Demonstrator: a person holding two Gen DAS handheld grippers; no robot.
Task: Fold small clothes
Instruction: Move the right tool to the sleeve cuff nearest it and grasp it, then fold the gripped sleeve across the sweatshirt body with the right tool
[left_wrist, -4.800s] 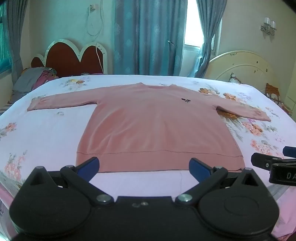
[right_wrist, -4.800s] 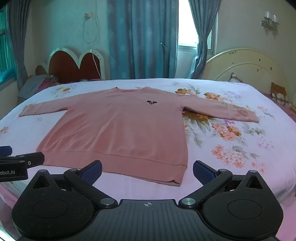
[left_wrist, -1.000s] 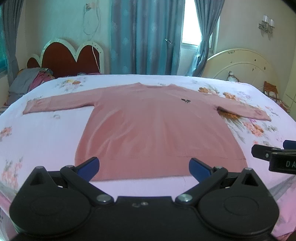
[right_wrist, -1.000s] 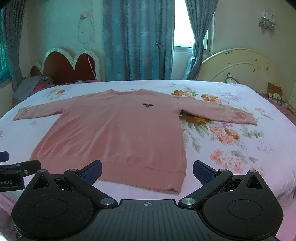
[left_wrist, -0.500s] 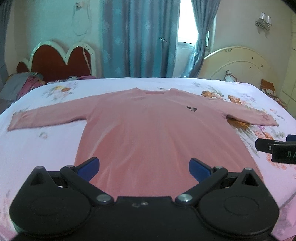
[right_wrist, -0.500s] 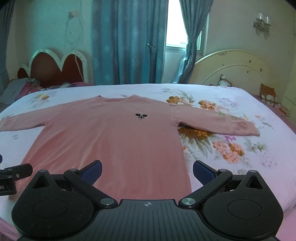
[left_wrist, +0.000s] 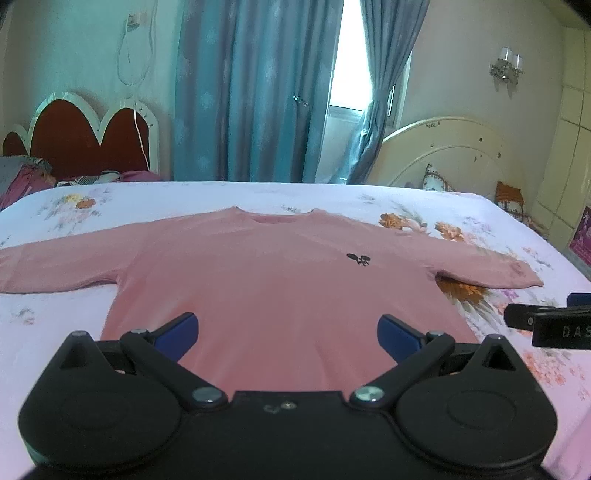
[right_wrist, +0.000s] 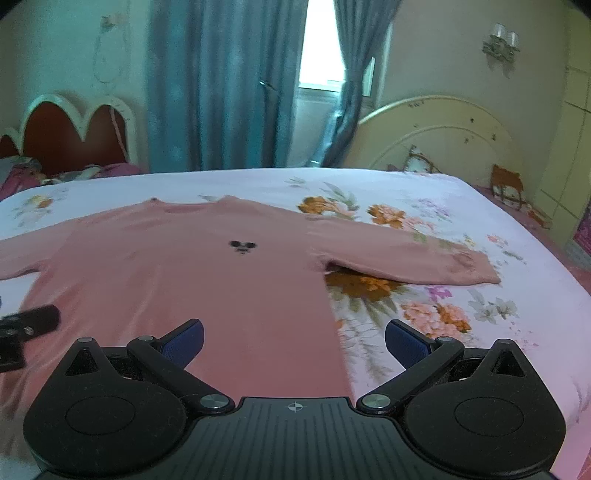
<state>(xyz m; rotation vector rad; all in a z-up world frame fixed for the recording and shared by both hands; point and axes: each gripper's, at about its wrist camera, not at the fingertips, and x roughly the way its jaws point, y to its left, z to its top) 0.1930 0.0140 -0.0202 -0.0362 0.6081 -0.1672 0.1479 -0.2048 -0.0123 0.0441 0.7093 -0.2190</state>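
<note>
Two grippers, left gripper (left_wrist: 287, 328) and right gripper (right_wrist: 293, 334), hover with jaws spread, empty, above one pink sweater (left_wrist: 280, 280) lying flat on one floral bedsheet (right_wrist: 424, 206). Only the right wrist view shows the right cuff (right_wrist: 476, 267) sharply.

You've got a dusty pink sweater (left_wrist: 280, 280) with a tiny black motif (left_wrist: 359, 259) on the chest. The bed sheet (right_wrist: 461, 206) under it is pale pink-white with orange, peach and purple flowers. Your left gripper (left_wrist: 288, 328) and right gripper (right_wrist: 294, 336) are both black with blue pads (left_wrist: 177, 329). Curtains (left_wrist: 251, 88) are teal-blue, one headboard (left_wrist: 85, 136) is dark red trimmed in white, the other headboard (left_wrist: 450, 147) is cream.
</note>
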